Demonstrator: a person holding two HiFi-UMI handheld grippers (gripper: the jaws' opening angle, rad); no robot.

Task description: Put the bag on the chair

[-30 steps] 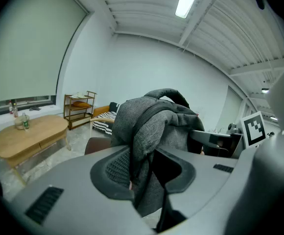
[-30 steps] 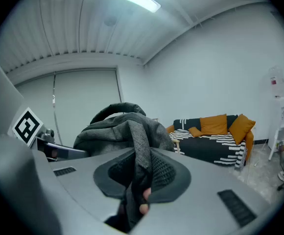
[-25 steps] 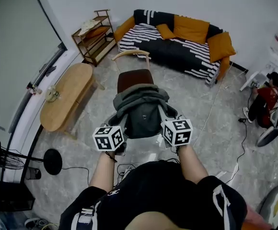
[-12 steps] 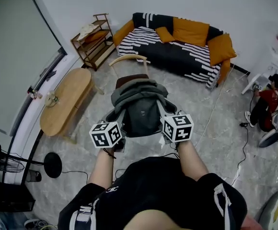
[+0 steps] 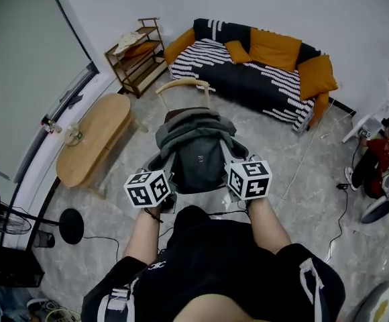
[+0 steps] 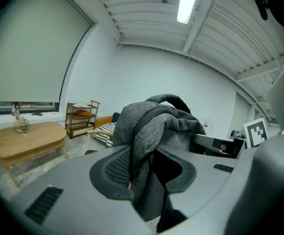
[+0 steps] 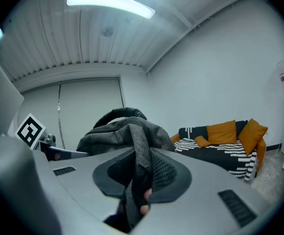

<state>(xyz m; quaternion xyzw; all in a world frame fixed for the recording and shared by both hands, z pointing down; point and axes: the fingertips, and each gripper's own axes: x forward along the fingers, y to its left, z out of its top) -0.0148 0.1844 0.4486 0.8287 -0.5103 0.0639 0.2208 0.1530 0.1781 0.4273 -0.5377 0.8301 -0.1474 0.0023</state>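
A grey backpack point(image 5: 196, 149) hangs in the air between my two grippers, just over the wooden chair point(image 5: 181, 89), whose curved backrest shows past it. My left gripper point(image 5: 162, 173) is shut on a grey shoulder strap point(image 6: 144, 151) at the bag's left side. On the bag's right side, the right gripper point(image 5: 231, 170) is shut on the other strap point(image 7: 141, 153). The backpack point(image 6: 156, 126) fills the left gripper view, and the backpack point(image 7: 120, 131) also fills the right gripper view. The chair seat is almost wholly hidden under the bag.
An oval wooden coffee table point(image 5: 90, 139) stands left of the chair. A wooden shelf point(image 5: 134, 52) and a striped sofa point(image 5: 255, 69) with orange cushions line the far wall. A person in red point(image 5: 375, 156) sits at the right. Cables lie on the floor.
The backpack has moved forward over the chair, covering more of the brown seat. Both grippers keep their hold on the straps.
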